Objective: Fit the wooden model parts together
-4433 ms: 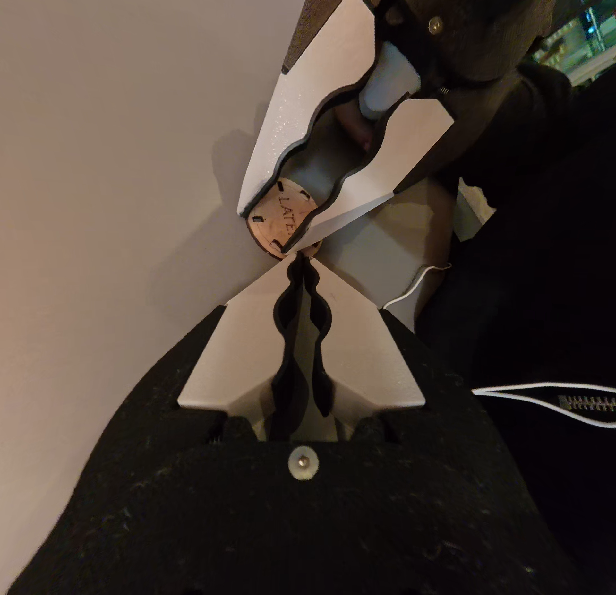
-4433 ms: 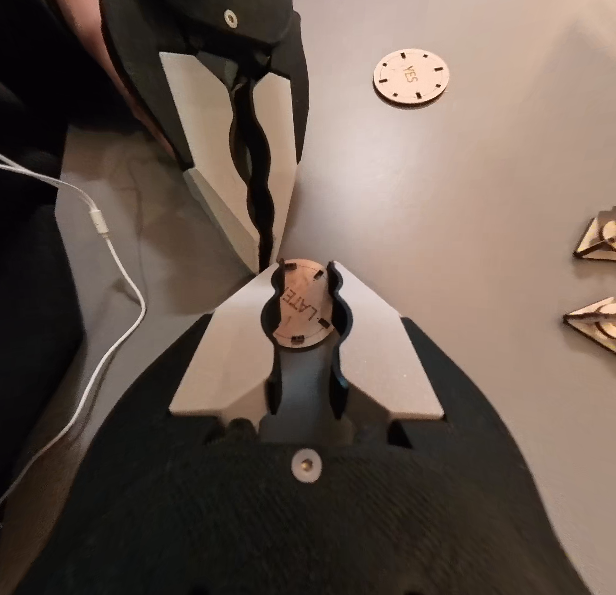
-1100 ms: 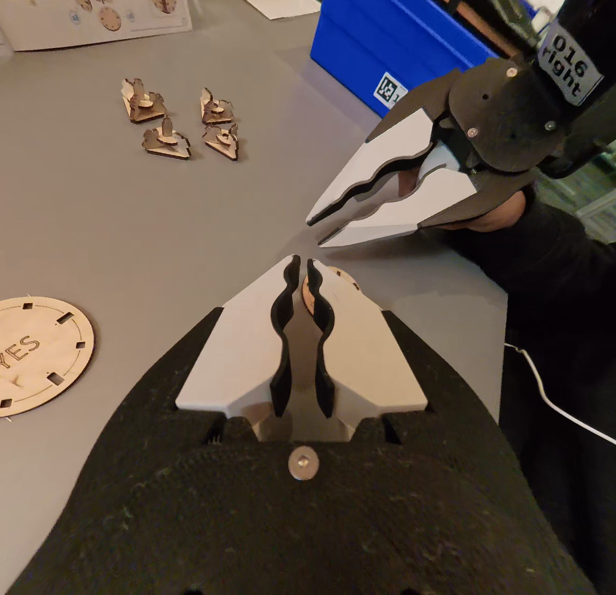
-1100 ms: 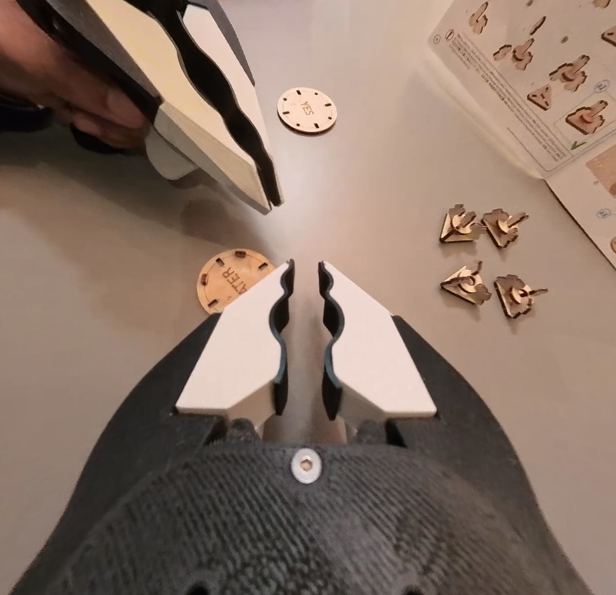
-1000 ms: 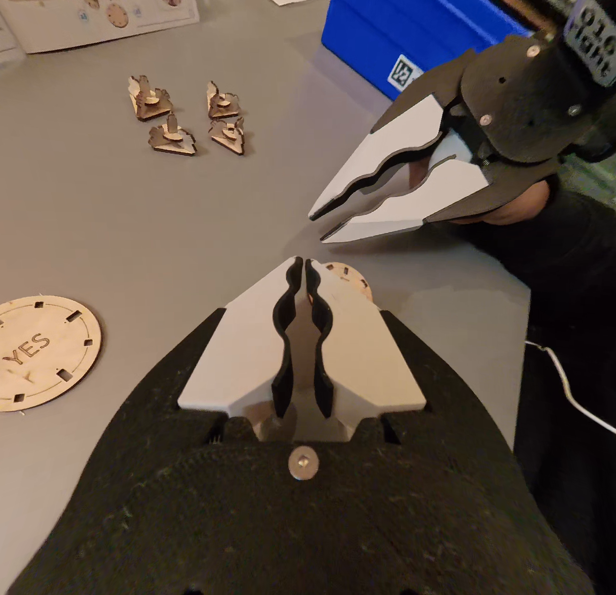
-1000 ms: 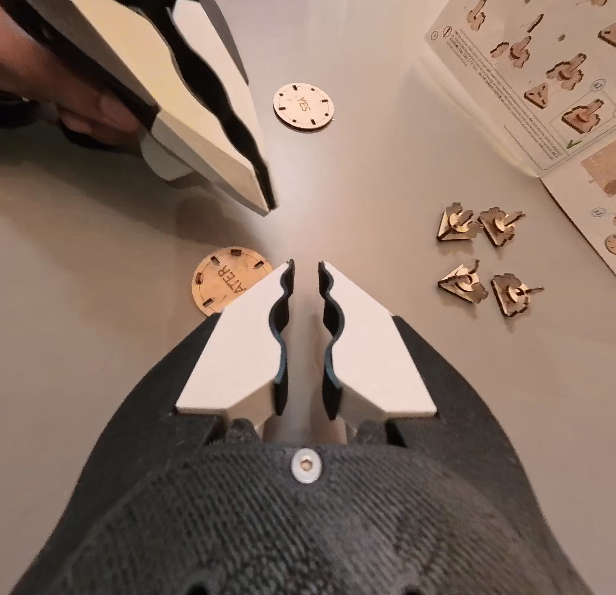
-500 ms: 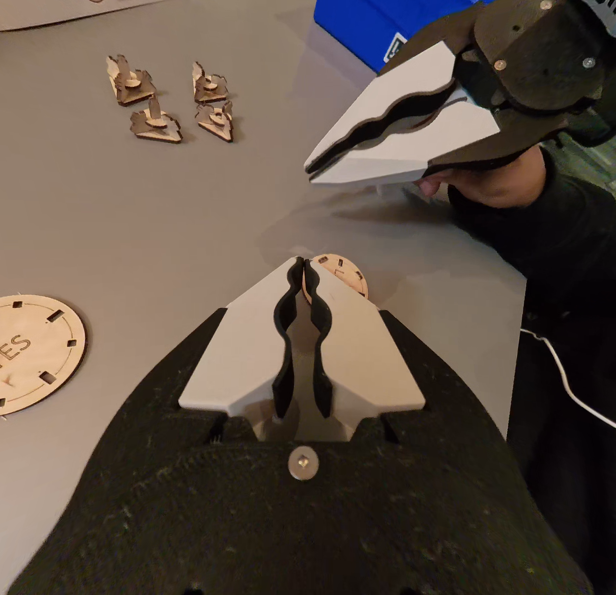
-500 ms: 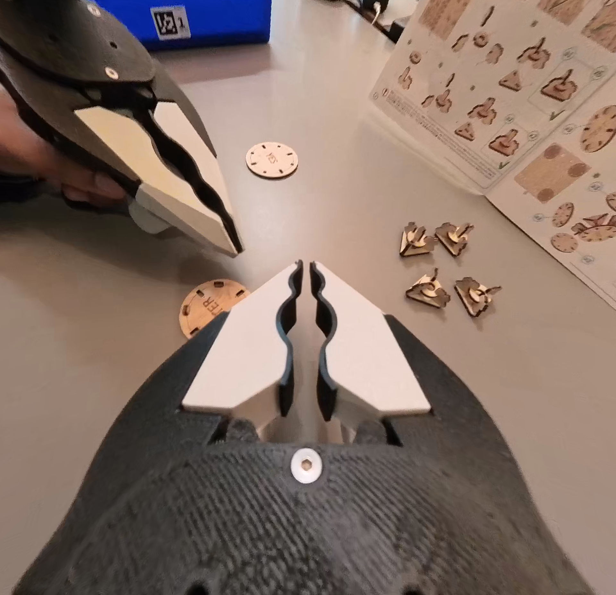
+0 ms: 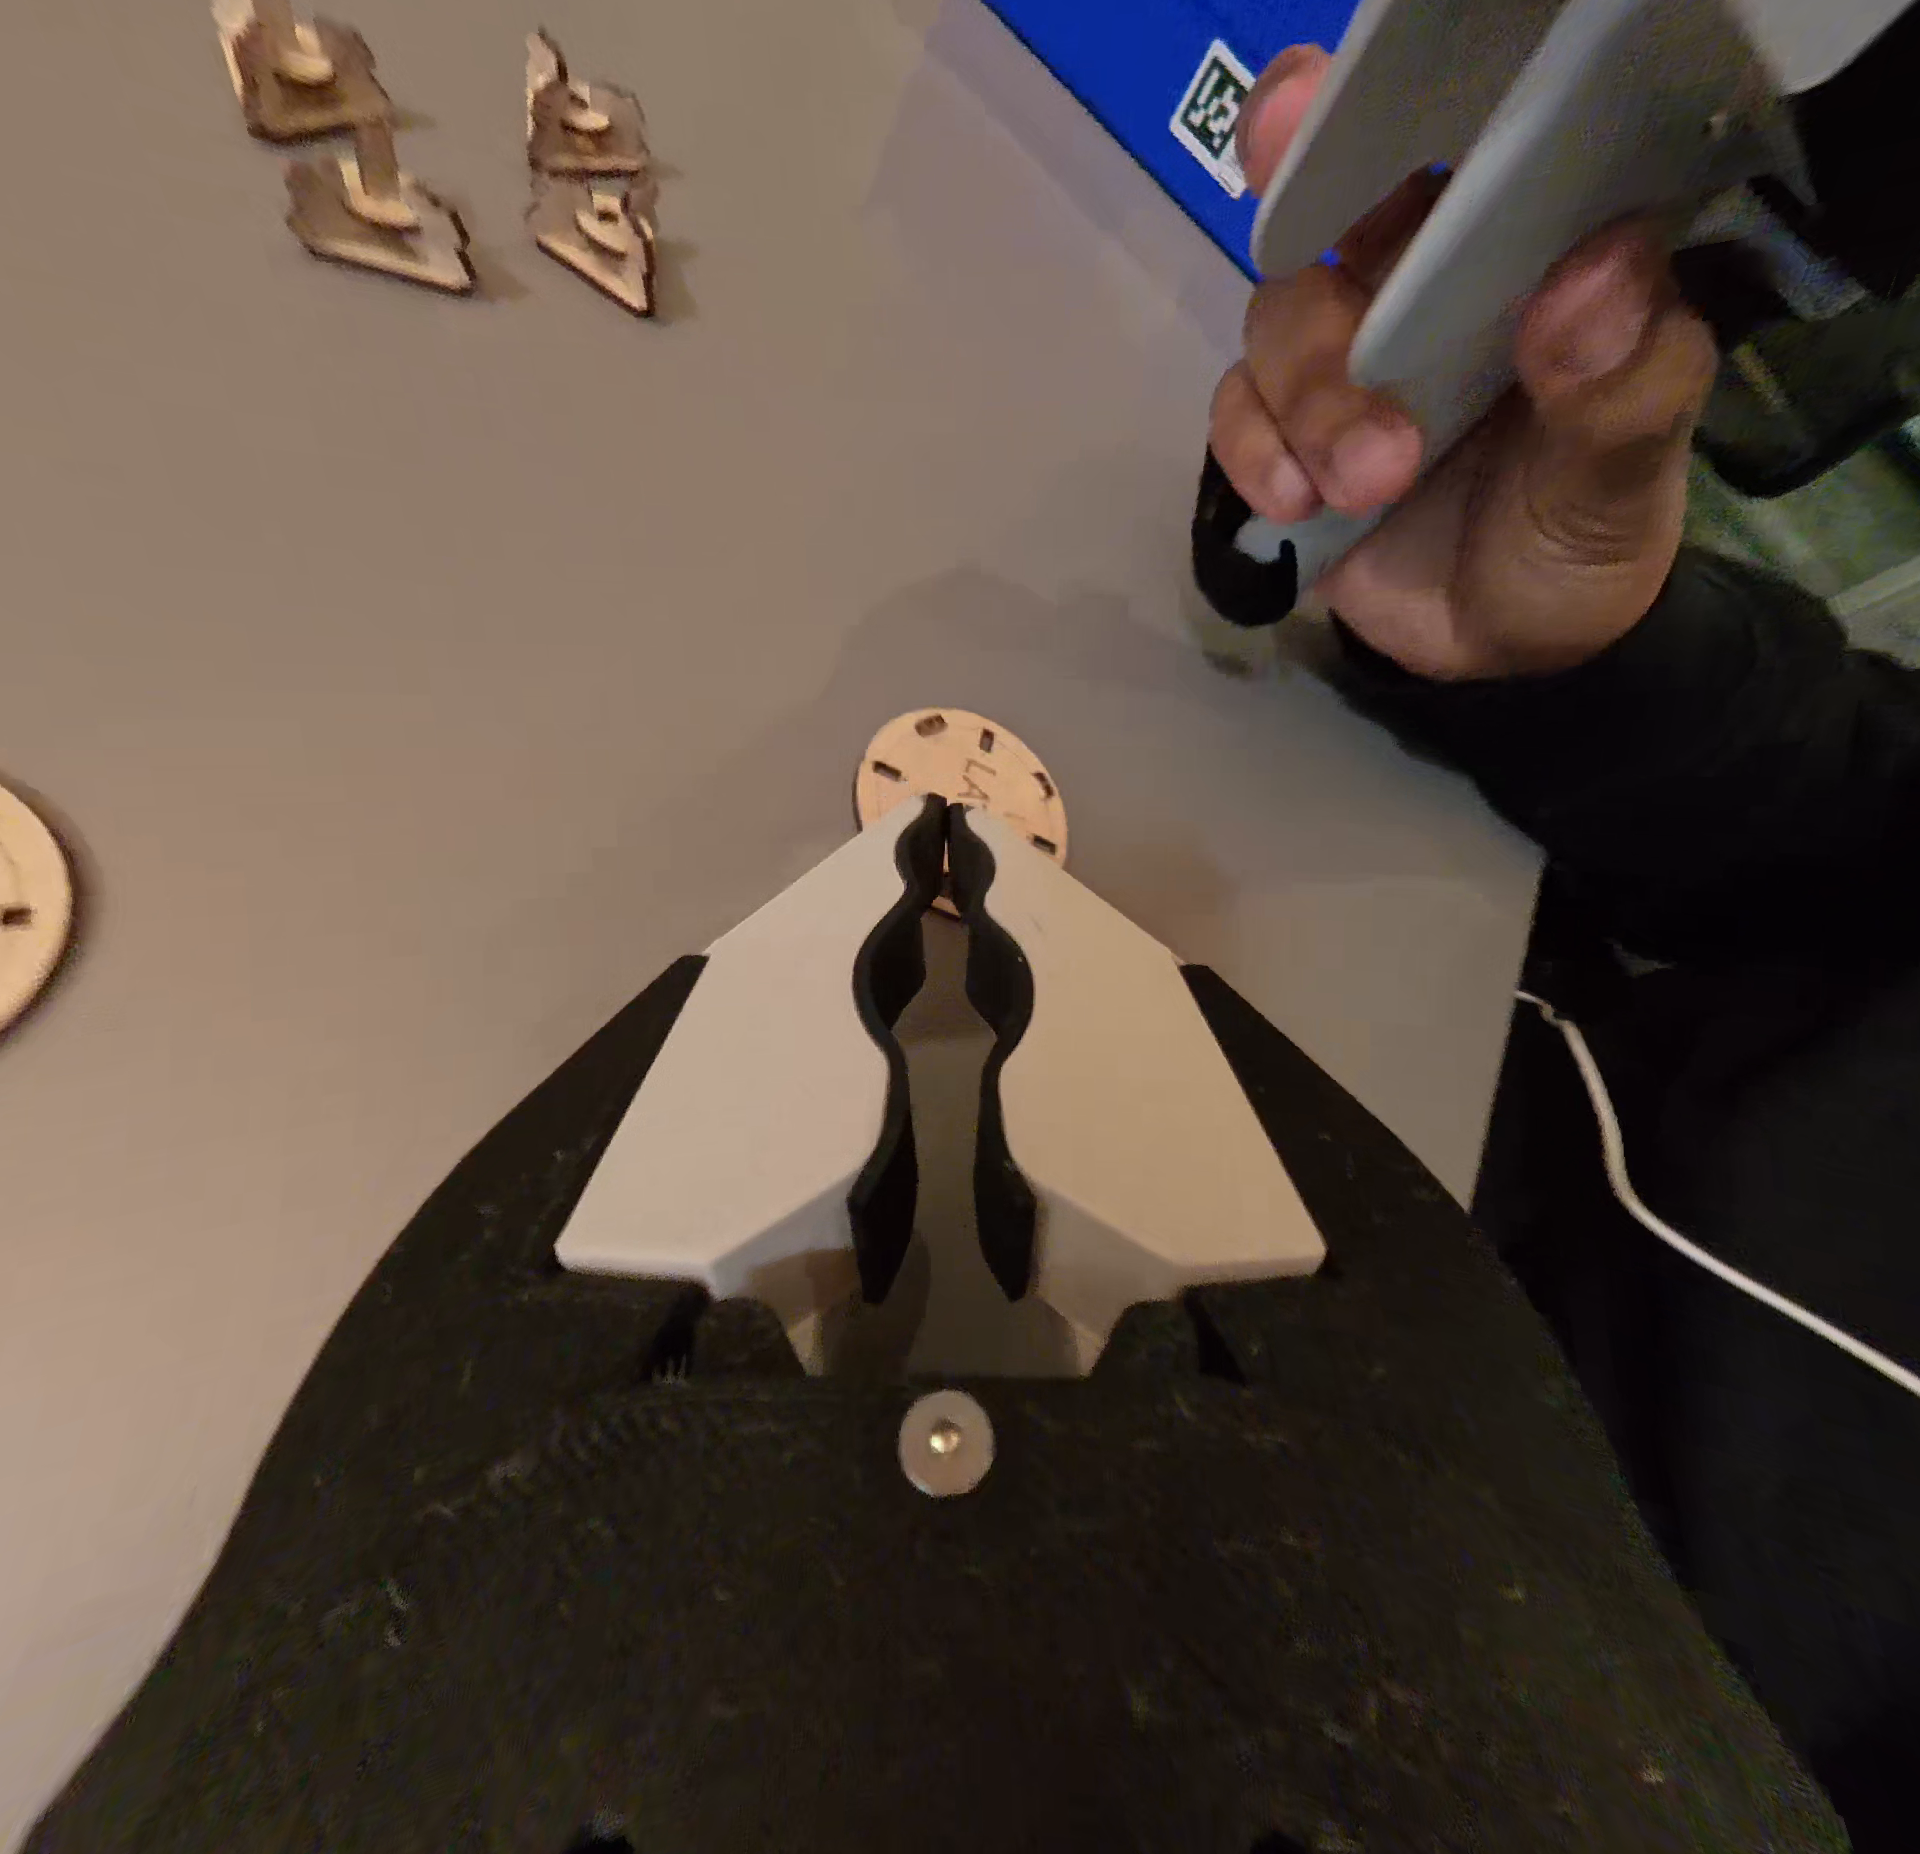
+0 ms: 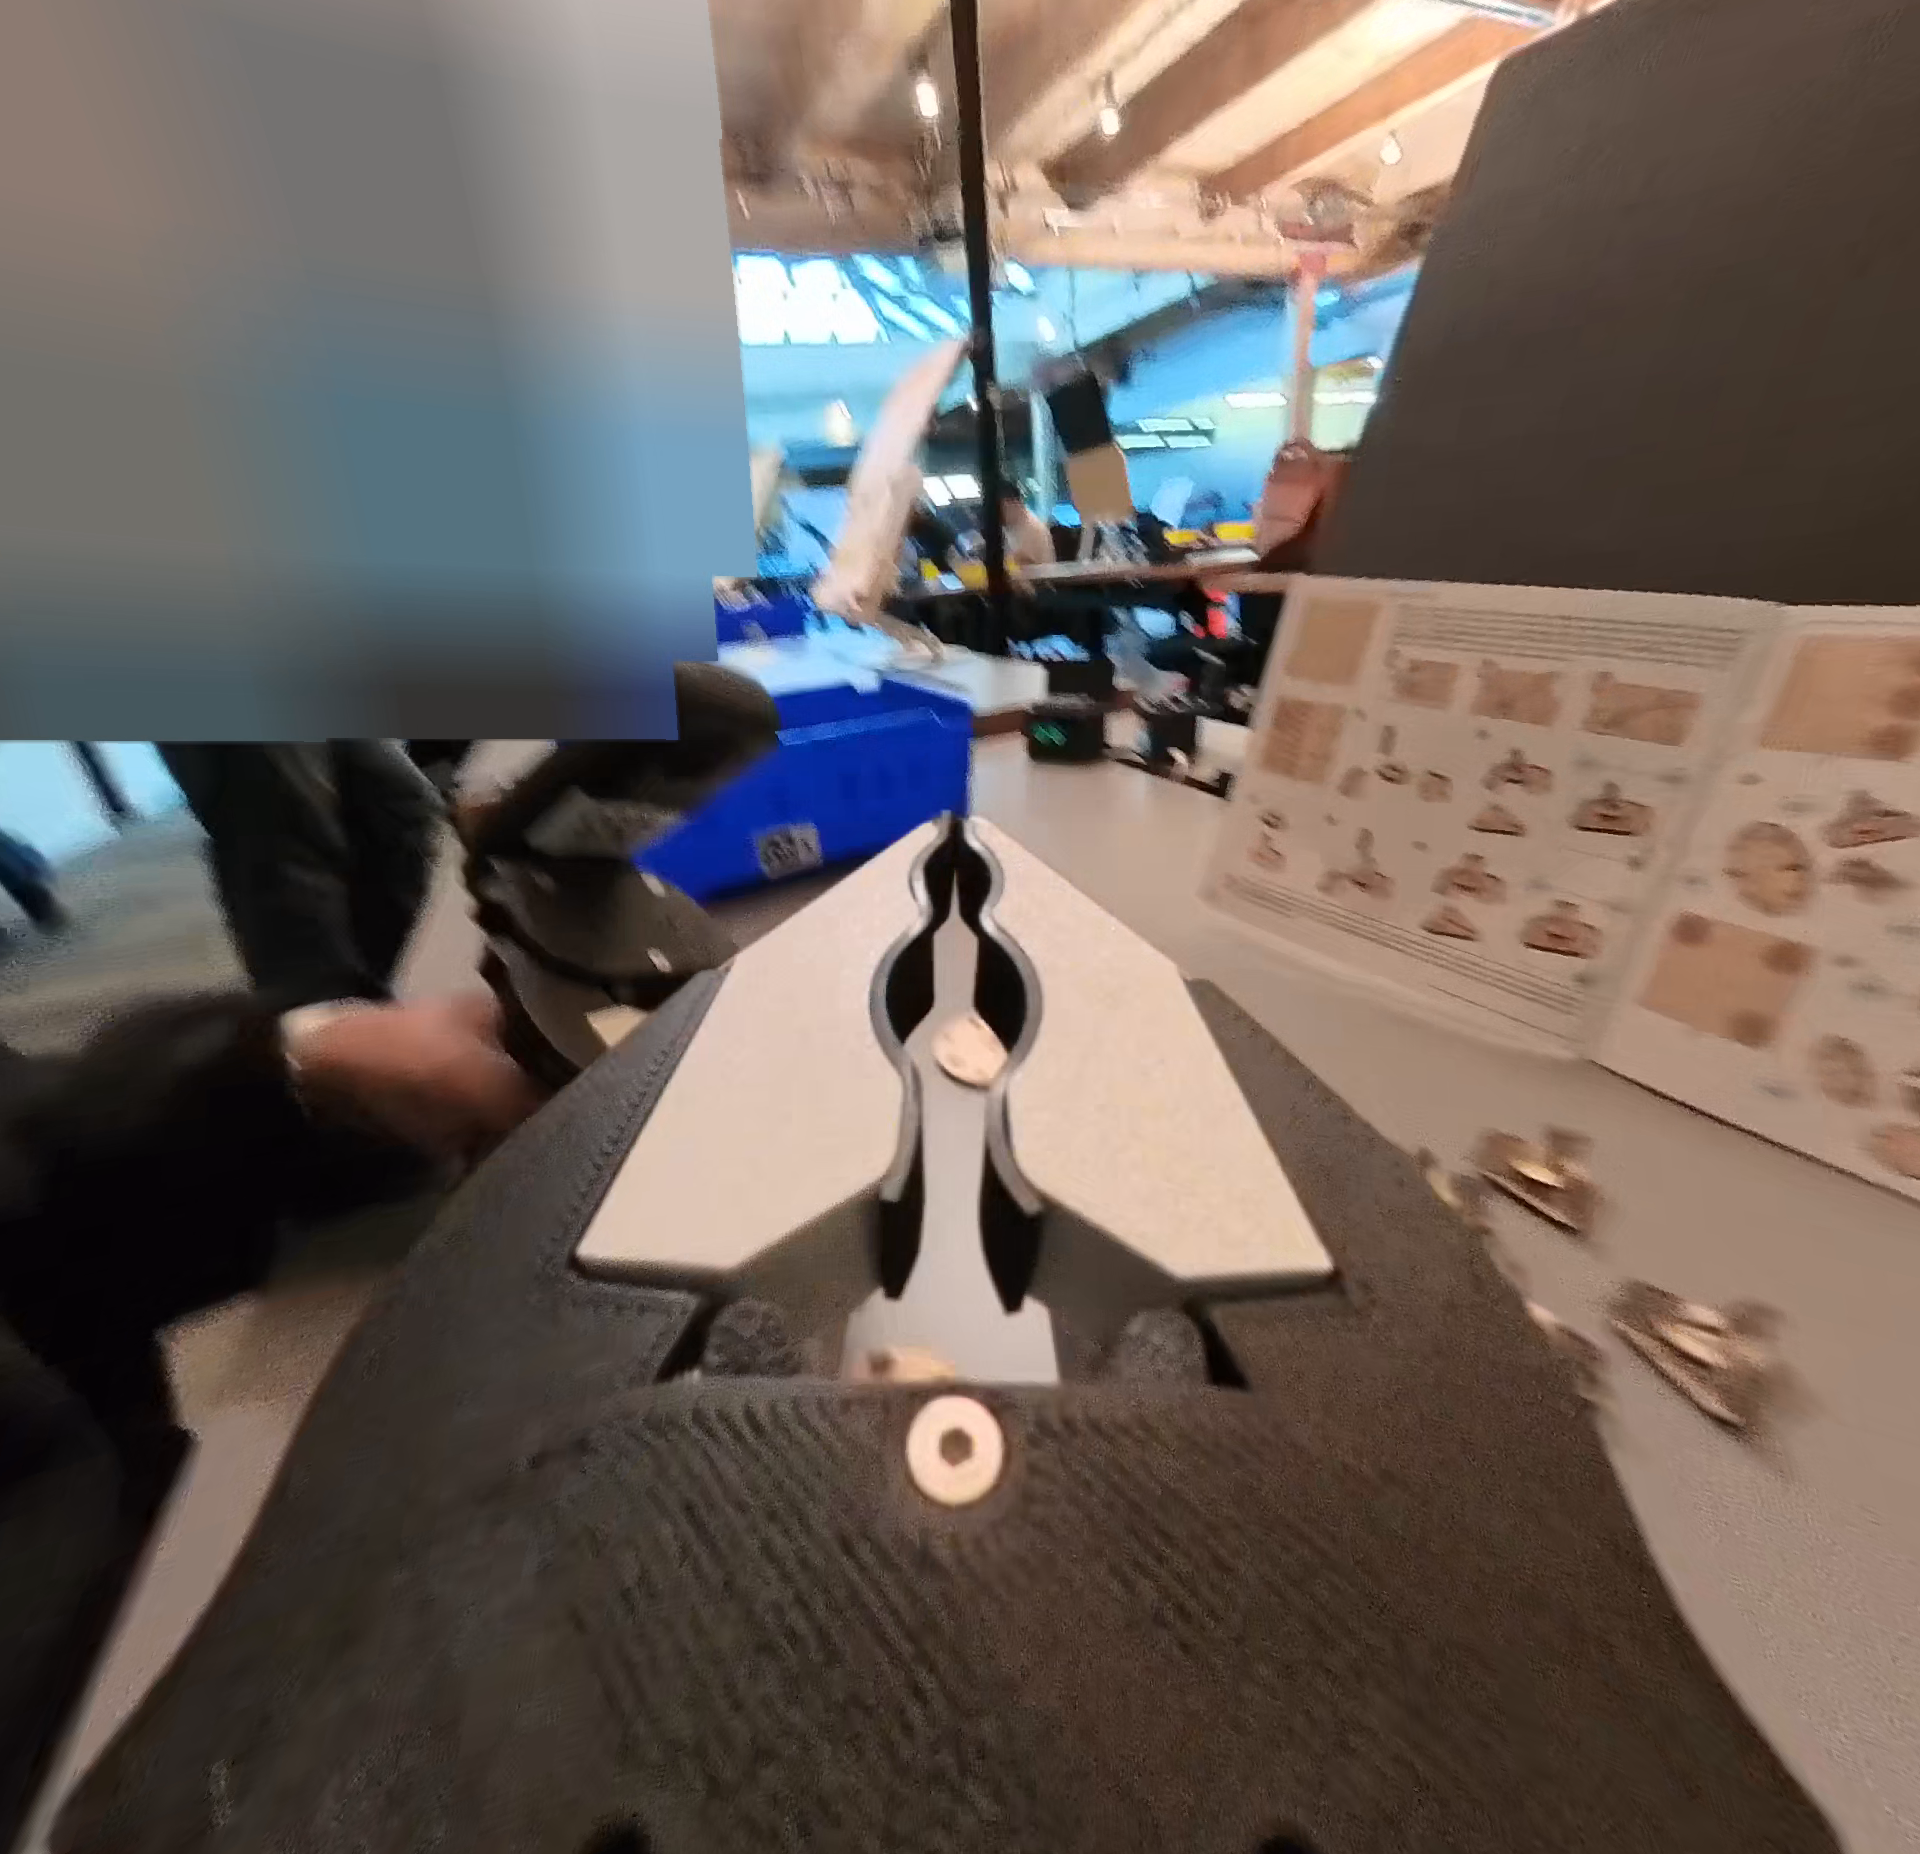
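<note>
My left gripper [image 9: 943,809] is shut with nothing between its pads. Its tips hover over a small round wooden disc [image 9: 935,755] that lies flat on the grey table [image 9: 520,557]; the fingers hide part of the disc. My right gripper [image 10: 951,830] is shut, with nothing at its tips, and is raised and tilted up towards the room. A pale round disc [image 10: 966,1051] shows through the opening between its fingers, on the table below. In the left wrist view only a hand [image 9: 1455,474] on the right gripper's grey handle shows. The left gripper [image 10: 592,900] appears blurred in the right wrist view.
Several small wooden assemblies [image 9: 364,215] [image 10: 1694,1347] stand on the table. A larger wooden disc [image 9: 26,911] lies at the left edge. A blue bin [image 9: 1101,48] [image 10: 831,796] stands at the back. A picture instruction sheet [image 10: 1558,817] lies to the right. A white cable [image 9: 1621,1181] hangs off the table edge. About 15 cm separates my left fingertips from my right.
The right gripper closed on air beside the small disc, which stayed on the table, then lifted and tilted upward. The left gripper stayed shut and drew back slightly, uncovering more of the disc.
</note>
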The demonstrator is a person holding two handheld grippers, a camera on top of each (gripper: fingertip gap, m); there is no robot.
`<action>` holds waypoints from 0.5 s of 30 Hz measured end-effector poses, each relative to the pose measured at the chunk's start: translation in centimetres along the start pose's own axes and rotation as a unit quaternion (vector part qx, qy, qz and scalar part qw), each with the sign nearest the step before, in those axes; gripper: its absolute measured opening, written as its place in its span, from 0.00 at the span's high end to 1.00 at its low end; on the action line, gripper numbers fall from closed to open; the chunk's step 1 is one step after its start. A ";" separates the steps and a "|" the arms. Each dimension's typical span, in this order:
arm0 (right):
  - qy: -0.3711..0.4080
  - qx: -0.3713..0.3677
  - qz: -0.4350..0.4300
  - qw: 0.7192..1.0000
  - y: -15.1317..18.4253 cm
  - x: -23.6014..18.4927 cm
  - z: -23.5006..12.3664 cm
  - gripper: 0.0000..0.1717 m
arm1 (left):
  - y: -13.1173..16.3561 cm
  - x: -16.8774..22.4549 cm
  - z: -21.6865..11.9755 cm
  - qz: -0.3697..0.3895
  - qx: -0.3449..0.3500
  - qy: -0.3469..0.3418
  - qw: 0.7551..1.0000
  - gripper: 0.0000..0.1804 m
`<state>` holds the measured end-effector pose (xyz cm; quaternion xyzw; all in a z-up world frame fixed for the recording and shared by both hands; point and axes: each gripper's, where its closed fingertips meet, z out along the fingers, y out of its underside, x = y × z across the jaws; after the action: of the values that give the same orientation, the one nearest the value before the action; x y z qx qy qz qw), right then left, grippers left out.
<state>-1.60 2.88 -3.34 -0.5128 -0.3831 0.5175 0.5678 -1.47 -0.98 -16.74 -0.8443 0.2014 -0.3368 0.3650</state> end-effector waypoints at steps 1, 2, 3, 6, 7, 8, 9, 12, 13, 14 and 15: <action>-0.008 0.026 0.031 0.999 -0.6 -0.2 0.4 1.00 | 0.2 0.1 0.0 -0.015 -0.001 0.006 1.000 1.00; -0.012 0.051 0.054 0.997 -1.1 -0.2 0.9 1.00 | 0.4 0.0 0.0 -0.021 -0.006 0.003 1.000 1.00; -0.015 0.069 0.066 0.995 -1.5 -0.3 1.4 1.00 | 0.6 -0.1 0.1 -0.019 -0.014 -0.002 1.000 1.00; -0.025 0.103 0.058 0.993 -2.1 -0.9 2.9 1.00 | 1.0 1.0 0.3 0.010 -0.023 0.002 1.000 1.00; -0.029 0.113 0.057 0.992 -2.2 -1.0 3.3 1.00 | 1.0 1.5 0.4 0.006 -0.017 0.009 1.000 1.00; -0.031 0.119 0.061 0.991 -2.1 -1.0 3.7 0.99 | 1.0 1.9 0.5 -0.009 -0.012 0.017 1.000 1.00; -0.034 0.122 0.068 0.990 -1.9 -0.9 4.2 0.98 | 1.1 2.2 0.5 -0.025 -0.007 0.023 0.999 1.00; -0.006 0.101 0.110 0.989 -0.2 0.5 5.8 1.00 | 0.8 0.9 0.0 -0.060 0.018 -0.009 0.998 1.00; 0.011 0.085 0.122 0.989 0.6 1.1 6.3 1.00 | 0.7 0.5 -0.2 -0.069 0.021 -0.015 0.997 1.00; 0.030 0.075 0.128 0.988 1.1 1.7 6.7 1.00 | 0.9 0.2 -0.1 -0.077 0.015 -0.015 0.997 1.00; 0.053 0.070 0.130 0.988 1.5 2.4 7.0 1.00 | 1.1 0.1 0.0 -0.088 0.007 -0.010 0.996 1.00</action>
<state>-8.25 6.41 -3.73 -0.5442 -0.2452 0.5848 0.5493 -1.48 -1.78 -17.52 -0.8595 0.1201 -0.3603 0.3422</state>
